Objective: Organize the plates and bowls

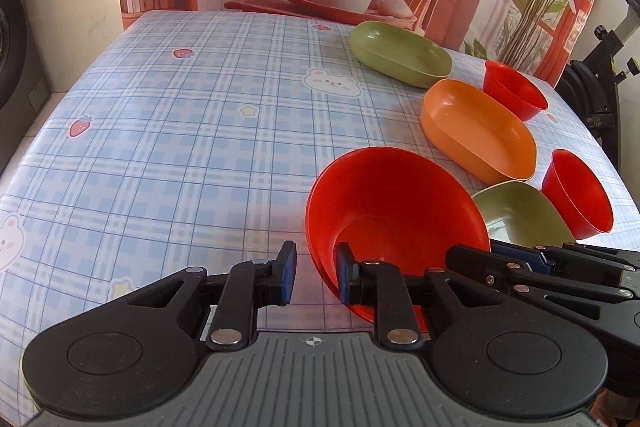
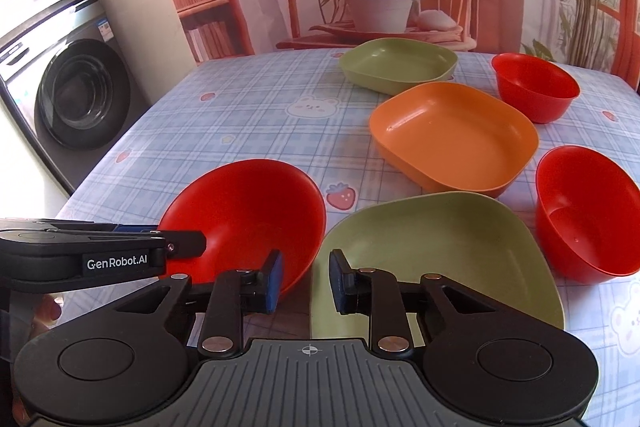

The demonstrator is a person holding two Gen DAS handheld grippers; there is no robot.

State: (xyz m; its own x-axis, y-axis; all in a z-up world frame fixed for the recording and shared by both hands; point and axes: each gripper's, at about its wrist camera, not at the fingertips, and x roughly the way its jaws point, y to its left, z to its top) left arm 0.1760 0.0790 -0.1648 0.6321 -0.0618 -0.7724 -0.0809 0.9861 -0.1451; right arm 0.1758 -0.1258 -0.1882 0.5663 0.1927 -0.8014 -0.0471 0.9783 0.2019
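Observation:
A large red bowl [image 1: 400, 203] [image 2: 248, 211] sits near the table's front, beside a green plate [image 2: 440, 259] [image 1: 516, 215]. My left gripper [image 1: 316, 273] [image 2: 196, 241] straddles the bowl's left rim with narrow jaws. One pad is inside against the wall, and a sliver of tablecloth shows between the outer pad and the bowl. My right gripper [image 2: 306, 281] [image 1: 456, 255] straddles the green plate's left rim. Its inner pad is over the plate, and a clear gap separates the other pad from the edge.
Behind these stand an orange plate [image 2: 452, 135], a second green plate [image 2: 400, 63] and two smaller red bowls [image 2: 536, 87] [image 2: 588, 215]. The checked tablecloth [image 1: 180, 147] stretches away to the left. A washing machine [image 2: 80, 99] stands off the table's left side.

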